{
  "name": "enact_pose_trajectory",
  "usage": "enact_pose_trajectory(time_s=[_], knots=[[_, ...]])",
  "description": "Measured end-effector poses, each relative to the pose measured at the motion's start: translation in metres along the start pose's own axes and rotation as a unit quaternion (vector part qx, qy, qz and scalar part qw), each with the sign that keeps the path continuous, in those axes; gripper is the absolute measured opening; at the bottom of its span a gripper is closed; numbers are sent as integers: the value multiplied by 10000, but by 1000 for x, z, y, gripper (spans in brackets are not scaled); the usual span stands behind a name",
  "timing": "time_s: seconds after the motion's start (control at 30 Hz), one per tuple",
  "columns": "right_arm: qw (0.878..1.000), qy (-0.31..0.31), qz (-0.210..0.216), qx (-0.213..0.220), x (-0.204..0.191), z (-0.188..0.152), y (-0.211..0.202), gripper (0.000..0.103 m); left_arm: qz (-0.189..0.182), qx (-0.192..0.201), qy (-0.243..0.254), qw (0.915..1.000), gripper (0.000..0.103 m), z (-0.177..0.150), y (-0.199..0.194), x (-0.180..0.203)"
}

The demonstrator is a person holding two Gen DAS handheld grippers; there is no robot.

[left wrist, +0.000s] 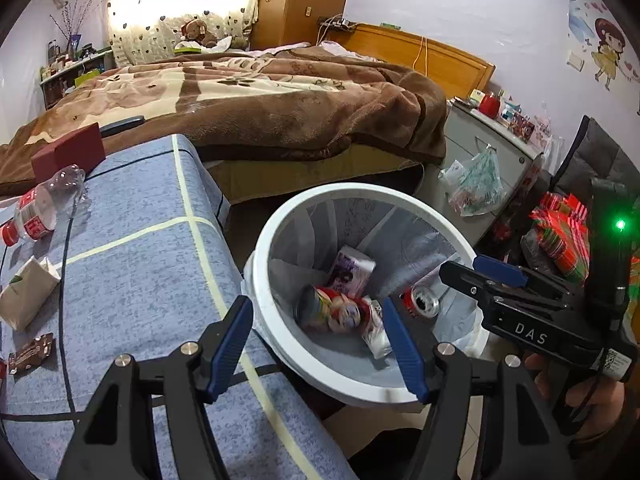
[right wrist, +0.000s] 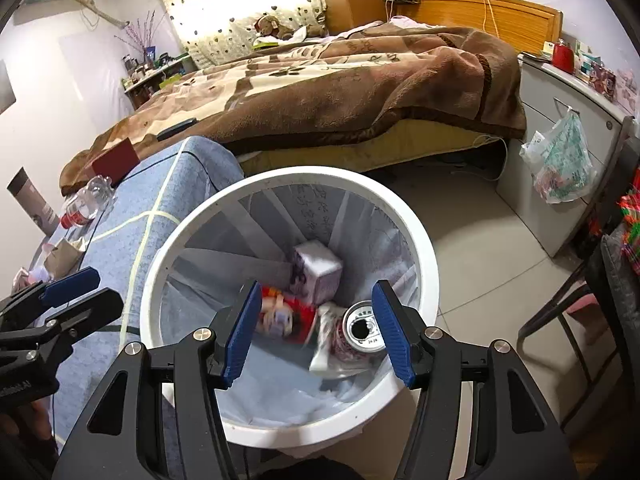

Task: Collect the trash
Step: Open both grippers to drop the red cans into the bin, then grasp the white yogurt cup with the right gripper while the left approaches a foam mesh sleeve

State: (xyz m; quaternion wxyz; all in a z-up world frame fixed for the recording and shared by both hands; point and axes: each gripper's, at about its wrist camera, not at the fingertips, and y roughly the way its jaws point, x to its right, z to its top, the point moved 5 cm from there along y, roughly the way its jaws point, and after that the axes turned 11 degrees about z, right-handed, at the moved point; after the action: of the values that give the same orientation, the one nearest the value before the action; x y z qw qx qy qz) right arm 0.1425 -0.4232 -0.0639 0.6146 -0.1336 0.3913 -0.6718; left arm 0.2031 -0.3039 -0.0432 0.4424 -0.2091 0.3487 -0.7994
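A white trash bin (left wrist: 280, 216) with a clear liner stands on the floor beside a blue bench (left wrist: 140, 264). In it lie a purple-white carton (left wrist: 352, 270), a red printed wrapper (left wrist: 336, 310) and a red can (left wrist: 420, 300). My left gripper (left wrist: 320, 344) is open and empty over the bin's near rim. My right gripper (right wrist: 316, 332) is open and empty above the bin (right wrist: 192, 224), over the wrapper (right wrist: 288, 316) and can (right wrist: 362, 328). On the bench lie a plastic bottle (left wrist: 40, 208), a tissue pack (left wrist: 24, 292) and a brown wrapper (left wrist: 32, 352).
A bed with a brown blanket (left wrist: 260, 108) is behind the bench. A red box (left wrist: 68, 152) sits at the bench's far end. A grey cabinet (right wrist: 560, 152) with a hanging plastic bag (right wrist: 560, 160) stands right. A dark chair (right wrist: 600, 300) is at the right edge.
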Motion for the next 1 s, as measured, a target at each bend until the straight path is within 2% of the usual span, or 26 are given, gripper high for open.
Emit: enact_pose_trajectory(time_s=[0.37, 0.67, 0.77, 0.9, 1.0], knots=[[9995, -81, 158, 251, -20, -1, -17, 59, 115, 278, -89, 9995, 70, -5, -31, -19], [9975, -388, 479, 347, -56, -11, -24, 59, 372, 475, -357, 9975, 70, -26, -66, -56], [9965, -485, 600, 323, -68, -16, -22, 59, 638, 594, -390, 9954, 70, -34, -80, -72], [9939, -676, 843, 229, -92, -26, -17, 59, 702, 693, -617, 9932, 71, -45, -98, -97], [9908, -890, 1001, 174, -112, -35, -15, 59, 967, 796, -703, 9896, 72, -55, -112, -115]])
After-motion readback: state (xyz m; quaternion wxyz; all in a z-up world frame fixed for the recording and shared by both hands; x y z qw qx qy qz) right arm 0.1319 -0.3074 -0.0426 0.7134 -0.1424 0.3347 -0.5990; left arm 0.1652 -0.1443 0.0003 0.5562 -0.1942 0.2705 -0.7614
